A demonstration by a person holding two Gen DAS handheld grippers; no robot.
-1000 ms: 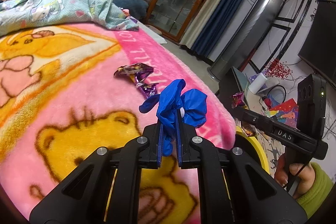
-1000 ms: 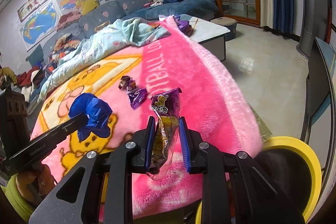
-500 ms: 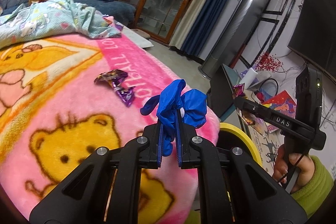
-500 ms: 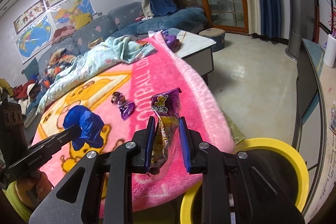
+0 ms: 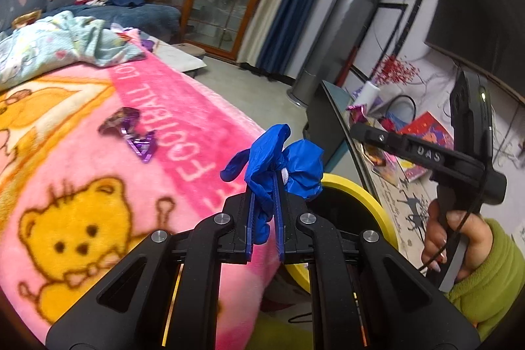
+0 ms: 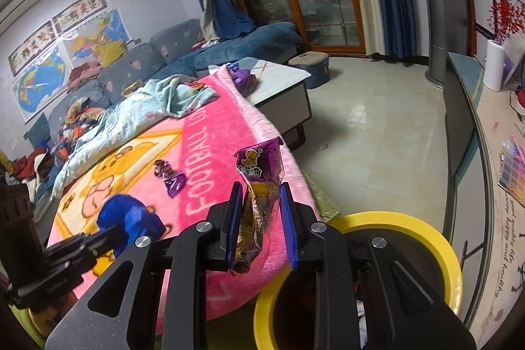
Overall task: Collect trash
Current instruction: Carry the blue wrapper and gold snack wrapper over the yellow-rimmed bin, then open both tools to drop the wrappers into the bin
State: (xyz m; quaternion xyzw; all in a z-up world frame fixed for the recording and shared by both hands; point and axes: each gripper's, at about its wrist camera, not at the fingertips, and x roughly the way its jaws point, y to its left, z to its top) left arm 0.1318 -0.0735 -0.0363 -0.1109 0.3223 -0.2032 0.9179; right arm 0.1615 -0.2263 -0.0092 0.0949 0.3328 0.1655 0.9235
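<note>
My left gripper (image 5: 265, 186) is shut on a crumpled blue glove (image 5: 279, 159), held over the pink blanket's edge beside the yellow-rimmed bin (image 5: 357, 195). My right gripper (image 6: 259, 202) has its jaws parted; a purple snack wrapper (image 6: 259, 173) hangs between them, leaning on the left finger, just left of the bin's rim (image 6: 393, 218). The right gripper also shows in the left wrist view (image 5: 357, 128), and the glove in the right wrist view (image 6: 128, 218). Two purple wrappers (image 5: 131, 133) lie on the blanket, also seen in the right wrist view (image 6: 170, 176).
The pink bear blanket (image 5: 98, 186) covers a low table. A light blue cloth (image 6: 147, 107) is bunched at its far end. A dark TV stand (image 6: 459, 127) runs along the right. Tiled floor (image 6: 377, 127) lies beyond the bin.
Both grippers moved right, toward the bin, which now fills more of both views. The right gripper's jaws have widened around the wrapper. The left stays shut on the glove.
</note>
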